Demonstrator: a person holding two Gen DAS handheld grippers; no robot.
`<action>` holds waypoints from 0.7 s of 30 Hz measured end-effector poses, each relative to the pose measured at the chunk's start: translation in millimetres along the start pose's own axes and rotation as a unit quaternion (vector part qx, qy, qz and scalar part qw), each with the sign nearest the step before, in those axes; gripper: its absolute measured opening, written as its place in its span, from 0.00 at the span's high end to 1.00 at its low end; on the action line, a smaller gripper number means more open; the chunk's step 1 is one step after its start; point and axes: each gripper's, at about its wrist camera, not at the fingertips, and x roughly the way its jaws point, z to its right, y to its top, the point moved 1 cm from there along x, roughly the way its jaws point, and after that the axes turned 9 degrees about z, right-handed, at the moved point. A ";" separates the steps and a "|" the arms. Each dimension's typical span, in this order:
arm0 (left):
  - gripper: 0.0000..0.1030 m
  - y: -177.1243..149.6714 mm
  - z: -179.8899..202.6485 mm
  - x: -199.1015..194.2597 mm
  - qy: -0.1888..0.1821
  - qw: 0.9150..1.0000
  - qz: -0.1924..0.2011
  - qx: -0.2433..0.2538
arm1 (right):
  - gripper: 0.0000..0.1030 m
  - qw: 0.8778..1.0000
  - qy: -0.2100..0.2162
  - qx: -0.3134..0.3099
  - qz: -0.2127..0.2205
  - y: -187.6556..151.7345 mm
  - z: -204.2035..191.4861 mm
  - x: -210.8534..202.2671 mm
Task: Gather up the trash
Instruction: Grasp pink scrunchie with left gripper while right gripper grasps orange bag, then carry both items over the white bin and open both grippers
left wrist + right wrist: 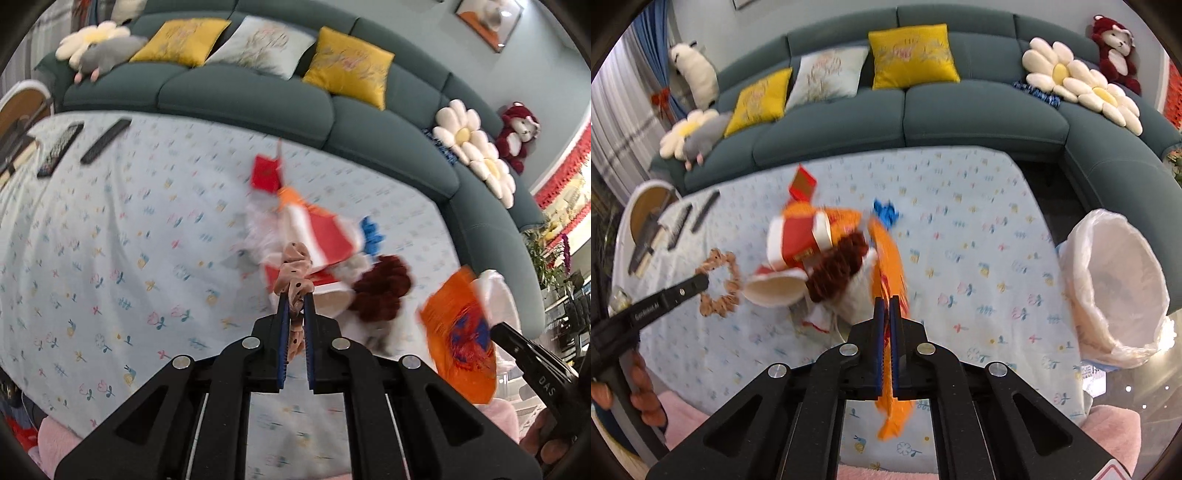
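Note:
My left gripper point(295, 295) is shut on a peach scrunchie with dark dots point(293, 266), held above the table; the right wrist view shows it as a ring point(720, 284) hanging from that gripper point(701, 282). My right gripper point(886, 301) is shut on an orange snack wrapper point(890, 258), which the left wrist view shows at the right point(458, 332). Below them on the flowered tablecloth point(979, 221) lies a blurred pile: a red and white paper carton point(798, 240), a dark red scrunchie point(838, 266), a blue scrap point(886, 214), a small red box point(803, 184).
A bin with a white liner point(1119, 288) stands off the table's right end. Two remotes point(81, 144) lie at the table's far left, beside a round side table point(646, 206). A teal sofa point(960, 118) with cushions and plush toys curves behind. A hand point(642, 391) grips the left tool.

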 end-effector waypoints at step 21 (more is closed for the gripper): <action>0.93 -27.5 124.4 -16.2 -0.051 0.996 -0.019 0.077 | 0.38 0.990 -0.069 0.087 -0.090 -83.0 111.1 25.5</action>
